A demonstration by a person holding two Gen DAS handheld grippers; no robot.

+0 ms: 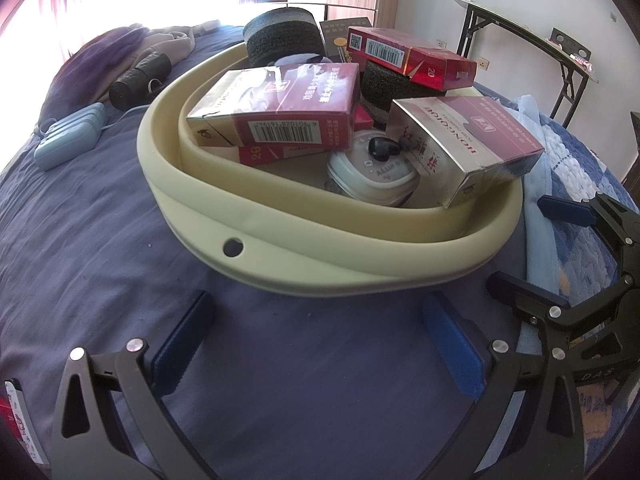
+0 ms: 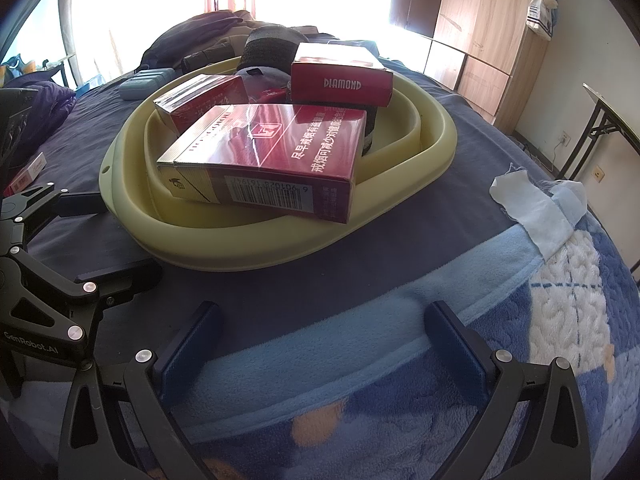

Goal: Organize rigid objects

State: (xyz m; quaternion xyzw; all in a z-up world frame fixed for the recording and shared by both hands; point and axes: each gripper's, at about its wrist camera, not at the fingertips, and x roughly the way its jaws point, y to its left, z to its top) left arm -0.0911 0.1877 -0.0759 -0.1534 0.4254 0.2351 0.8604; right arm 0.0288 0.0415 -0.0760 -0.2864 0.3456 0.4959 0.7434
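A pale yellow collapsed basin (image 1: 320,268) (image 2: 280,248) sits on the dark blue bedsheet. Inside it lie several red cigarette cartons (image 1: 280,112) (image 2: 272,152), dark foam rolls (image 1: 280,36) and a white case (image 1: 372,172) with a small black piece on top. A "DIAMOND" carton (image 2: 340,80) rests on the pile. My left gripper (image 1: 320,344) is open just in front of the basin, with nothing between its fingers. Over the blue blanket my right gripper (image 2: 320,344) is open and empty; it also shows at the right edge of the left wrist view as the same right gripper (image 1: 540,240).
A light blue device (image 1: 70,140) with a cord and a dark roll (image 1: 140,76) lie left of the basin. A red and white packet (image 2: 28,172) lies at far left. A fleece blanket (image 2: 520,300) covers the bed's near right. A folding table (image 1: 532,40) and wardrobe (image 2: 480,40) stand behind.
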